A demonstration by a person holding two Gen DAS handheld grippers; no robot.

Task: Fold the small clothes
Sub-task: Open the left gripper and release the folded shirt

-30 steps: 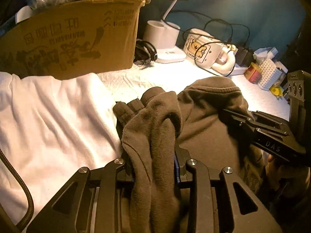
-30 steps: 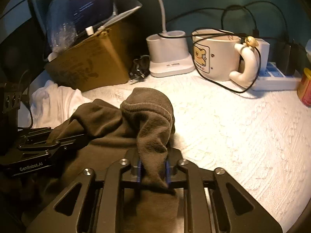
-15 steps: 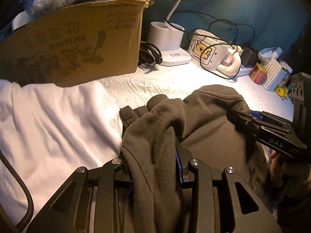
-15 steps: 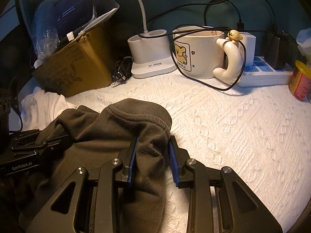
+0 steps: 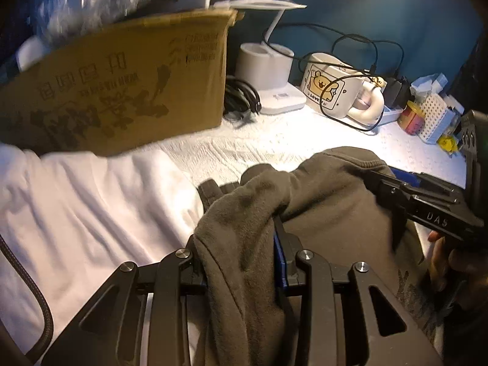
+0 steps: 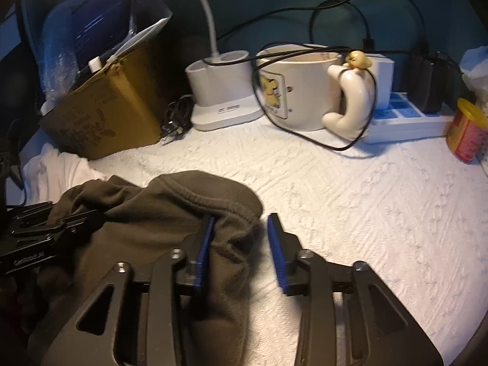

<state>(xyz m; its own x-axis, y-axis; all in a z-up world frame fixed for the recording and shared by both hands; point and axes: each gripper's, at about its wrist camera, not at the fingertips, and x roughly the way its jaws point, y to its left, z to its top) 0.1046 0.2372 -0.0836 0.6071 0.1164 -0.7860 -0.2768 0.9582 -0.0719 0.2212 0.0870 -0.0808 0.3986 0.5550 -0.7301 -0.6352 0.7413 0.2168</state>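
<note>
A desk against a dark teal wall, covered with a white textured cloth (image 6: 350, 213). Along its back edge stand a cardboard box (image 5: 116, 91), a white lamp base (image 6: 222, 91), a big mug (image 6: 299, 91) with cables over it, and a power strip (image 6: 408, 122).

The dark brown garment (image 6: 158, 225) lies at the near left part of the desk, in a bunched heap — not yet a flat fold. A white garment (image 5: 85, 213) lies beside it at the left edge, under the box side, and it is untouched so far.

My right gripper (image 6: 241, 244) has just been opening. Its blue pads stand apart now; the brown cloth lies between them and leans on the left pad only, the other pad is free. So this side I judge as laid down on the desk.

My left gripper (image 5: 241, 259) pinches a thick fold of the same brown cloth, which hangs over its fingers.

I think one fold is brought over and half released — the left side is not let go, the heap needs smoothing, and the white garment is left to do.
</note>
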